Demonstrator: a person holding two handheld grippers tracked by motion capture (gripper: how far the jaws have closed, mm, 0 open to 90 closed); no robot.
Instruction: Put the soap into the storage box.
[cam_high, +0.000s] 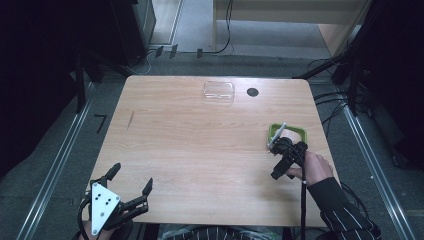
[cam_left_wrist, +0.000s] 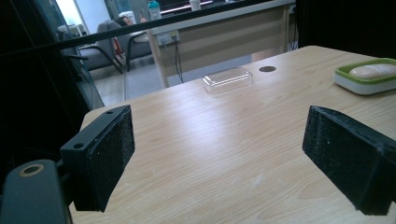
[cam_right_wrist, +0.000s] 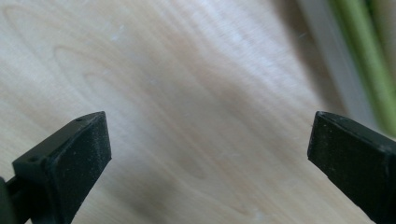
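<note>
You will find no lettering, label, brand, number or sign that can be read in these views.

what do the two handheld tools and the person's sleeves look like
Both tools are black with two blocky jaws faced in rough dark padding. The left tool carries a grey three-cornered plate dotted with small holes, and a black cable loops beside it. A black cable trails from the right tool. The right sleeve is dark with thin pale stripes.
</note>
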